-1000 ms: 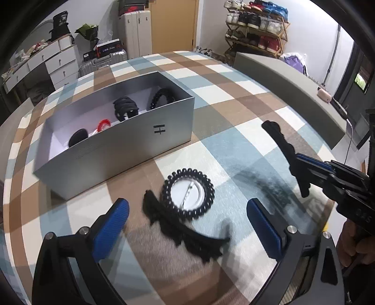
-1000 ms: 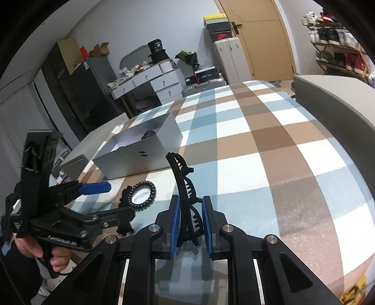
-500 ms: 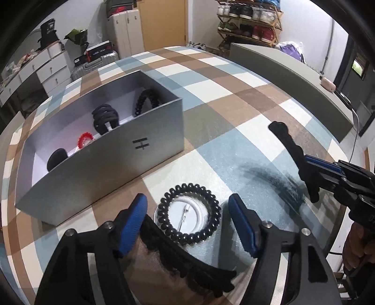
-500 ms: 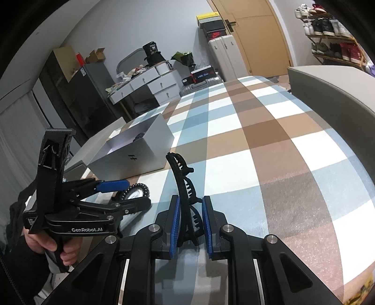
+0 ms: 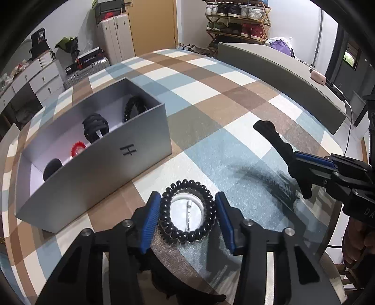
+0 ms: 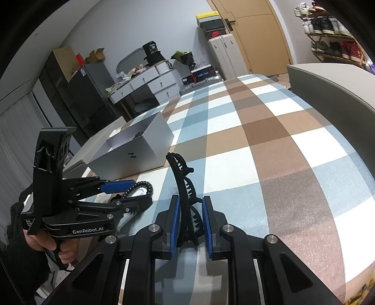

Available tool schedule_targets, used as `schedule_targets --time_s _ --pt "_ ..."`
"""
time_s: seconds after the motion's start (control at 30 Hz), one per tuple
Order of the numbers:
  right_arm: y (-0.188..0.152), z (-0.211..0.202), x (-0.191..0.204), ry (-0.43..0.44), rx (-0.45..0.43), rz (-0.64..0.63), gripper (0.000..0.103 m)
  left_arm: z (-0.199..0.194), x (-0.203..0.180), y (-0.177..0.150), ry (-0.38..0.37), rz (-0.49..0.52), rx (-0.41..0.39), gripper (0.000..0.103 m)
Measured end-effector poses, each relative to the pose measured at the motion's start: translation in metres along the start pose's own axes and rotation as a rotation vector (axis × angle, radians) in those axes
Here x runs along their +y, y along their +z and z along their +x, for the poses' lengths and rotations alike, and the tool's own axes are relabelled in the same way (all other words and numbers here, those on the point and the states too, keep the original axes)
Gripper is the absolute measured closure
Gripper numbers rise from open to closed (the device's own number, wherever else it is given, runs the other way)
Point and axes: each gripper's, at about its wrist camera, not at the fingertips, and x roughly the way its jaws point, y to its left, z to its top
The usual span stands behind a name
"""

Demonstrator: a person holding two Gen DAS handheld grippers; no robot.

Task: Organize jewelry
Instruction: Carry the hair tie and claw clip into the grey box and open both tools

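Grey box, frame left, holds several pieces. Left gripper open around coil hair tie; right gripper clamps hair claw. Both unboxed.

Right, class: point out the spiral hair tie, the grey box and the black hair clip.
spiral hair tie (image 5: 209, 206): left wrist view, right side of coil.
grey box (image 5: 98, 173): left wrist view, front wall.
black hair clip (image 6: 179, 173): right wrist view, upper spine.

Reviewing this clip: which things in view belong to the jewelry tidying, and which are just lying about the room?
Part of the job:
- grey box holding sorted pieces
- black coil hair tie around a white badge, between the left claw fingers
- black hair clip in the right claw

Just lying about:
- suitcase
- shoe rack
- white drawers
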Motion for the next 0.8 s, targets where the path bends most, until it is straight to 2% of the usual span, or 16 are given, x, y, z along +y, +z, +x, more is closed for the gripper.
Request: schedule_targets --time_s 0.43,0.53,0.6,0.8 --pt "0.001 -0.003 0.006 -0.004 -0.005 -0.006 0.085 -0.022 -0.001 -0.001 0.018 -0.007 -0.057 0.063" --pt "0.001 -0.004 0.008 -0.002 -0.008 -0.012 0.085 -0.031 0.000 -0.001 0.025 -0.017 -0.084 0.063" --pt "0.001 -0.004 0.010 -0.002 -0.006 -0.013 0.085 -0.037 0.003 0.001 0.056 -0.034 -0.114 0.063" --pt "0.002 -0.004 0.019 -0.003 0.001 -0.018 0.085 -0.055 0.012 0.004 0.065 -0.079 -0.181 0.063"
